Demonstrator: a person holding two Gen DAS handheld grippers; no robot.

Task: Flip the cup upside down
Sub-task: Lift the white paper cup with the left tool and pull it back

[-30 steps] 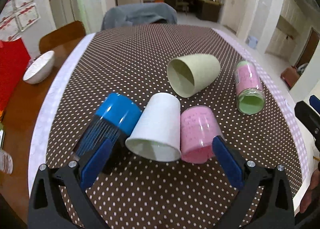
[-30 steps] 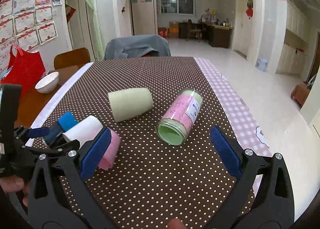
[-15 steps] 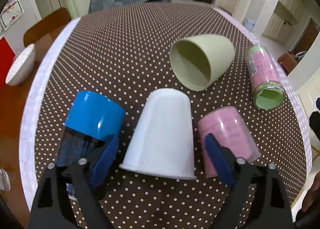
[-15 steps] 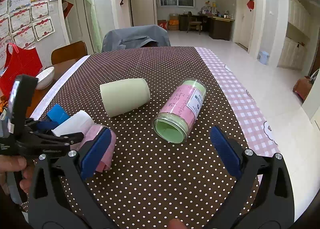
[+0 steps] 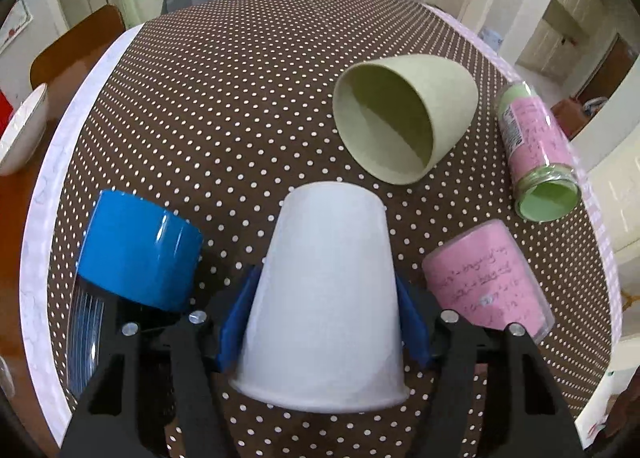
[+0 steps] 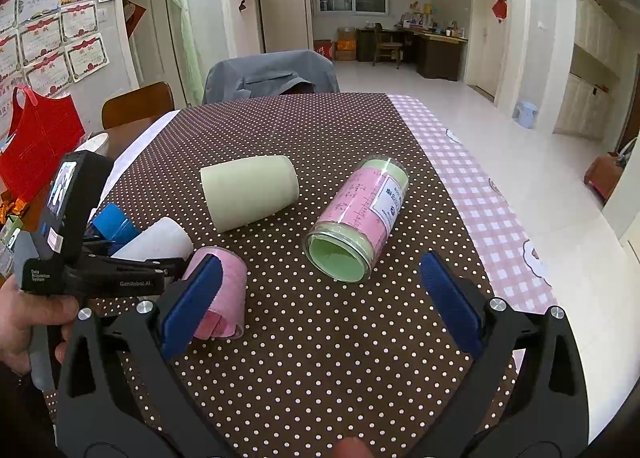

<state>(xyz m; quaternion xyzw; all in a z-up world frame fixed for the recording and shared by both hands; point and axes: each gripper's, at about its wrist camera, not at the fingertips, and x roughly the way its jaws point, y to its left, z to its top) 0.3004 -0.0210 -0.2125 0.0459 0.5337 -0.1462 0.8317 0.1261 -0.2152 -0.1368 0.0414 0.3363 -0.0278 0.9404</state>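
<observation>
A white paper cup (image 5: 324, 298) lies on its side on the brown dotted tablecloth (image 5: 240, 98), rim toward the camera. My left gripper (image 5: 324, 322) is shut on it, blue pads pressed against both sides near the rim. In the right wrist view the white cup (image 6: 156, 240) shows at the left behind the left gripper's black body (image 6: 100, 274). My right gripper (image 6: 320, 298) is open and empty above the table, apart from everything.
A pale green cup (image 5: 404, 118) lies on its side beyond the white cup. A blue-capped container (image 5: 136, 250) lies left, a pink cup (image 5: 488, 278) right, a pink-labelled jar (image 5: 536, 154) far right. A white bowl (image 5: 20, 130) sits off the left edge.
My left gripper moved forward and closed its pads onto the white cup. The right gripper stayed open and nearly still.
</observation>
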